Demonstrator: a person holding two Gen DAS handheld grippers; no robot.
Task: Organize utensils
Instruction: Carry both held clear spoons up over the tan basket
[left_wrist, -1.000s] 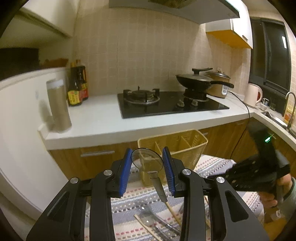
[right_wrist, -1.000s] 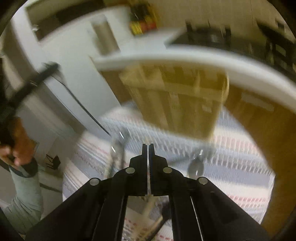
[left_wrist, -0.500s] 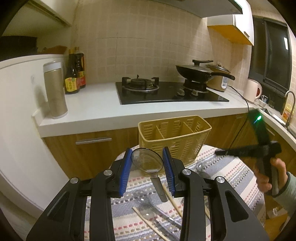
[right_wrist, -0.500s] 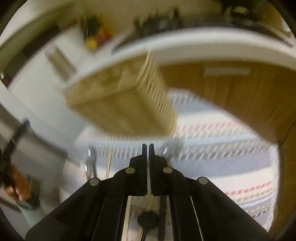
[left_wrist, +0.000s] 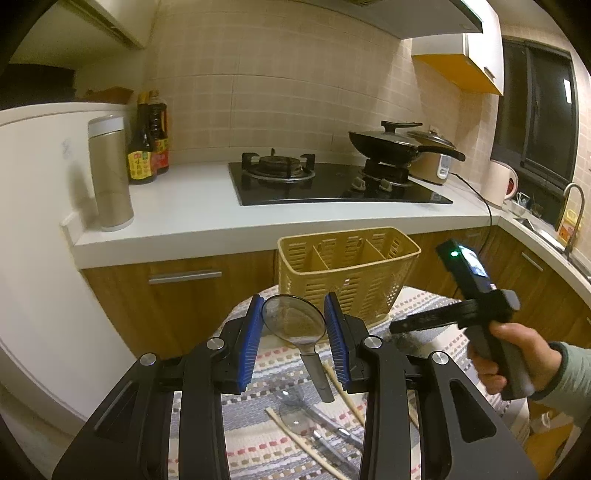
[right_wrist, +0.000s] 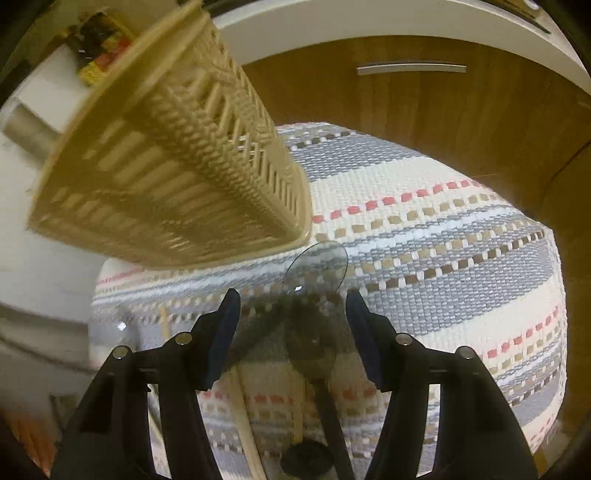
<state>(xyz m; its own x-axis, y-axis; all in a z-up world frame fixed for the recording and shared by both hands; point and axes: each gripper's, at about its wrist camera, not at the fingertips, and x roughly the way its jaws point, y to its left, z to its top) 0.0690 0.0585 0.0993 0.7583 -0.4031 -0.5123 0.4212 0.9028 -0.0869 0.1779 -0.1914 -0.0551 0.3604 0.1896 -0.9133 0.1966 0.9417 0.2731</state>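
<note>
My left gripper (left_wrist: 294, 328) is shut on a clear plastic spoon (left_wrist: 294, 320), bowl up between the blue pads, handle hanging down, above the striped mat (left_wrist: 258, 435). A tan slotted utensil basket (left_wrist: 347, 273) with dividers stands on the mat just beyond. More clear spoons (left_wrist: 295, 417) and wooden chopsticks (left_wrist: 306, 446) lie on the mat below. My right gripper (right_wrist: 291, 306) is open, low over the mat (right_wrist: 443, 236), with a clear spoon (right_wrist: 317, 266) lying between its fingers beside the basket (right_wrist: 166, 177). Chopsticks (right_wrist: 243, 417) lie under it.
A white counter (left_wrist: 184, 210) behind holds a steel flask (left_wrist: 110, 173), sauce bottles (left_wrist: 147, 140), a gas hob (left_wrist: 332, 184) with a wok (left_wrist: 391, 147), a rice cooker and a kettle (left_wrist: 500, 184). Wooden cabinets (right_wrist: 406, 103) stand right behind the mat.
My right gripper has opened and dropped down to the mat over a clear spoon. My left gripper has kept its spoon and risen slightly toward the basket.
</note>
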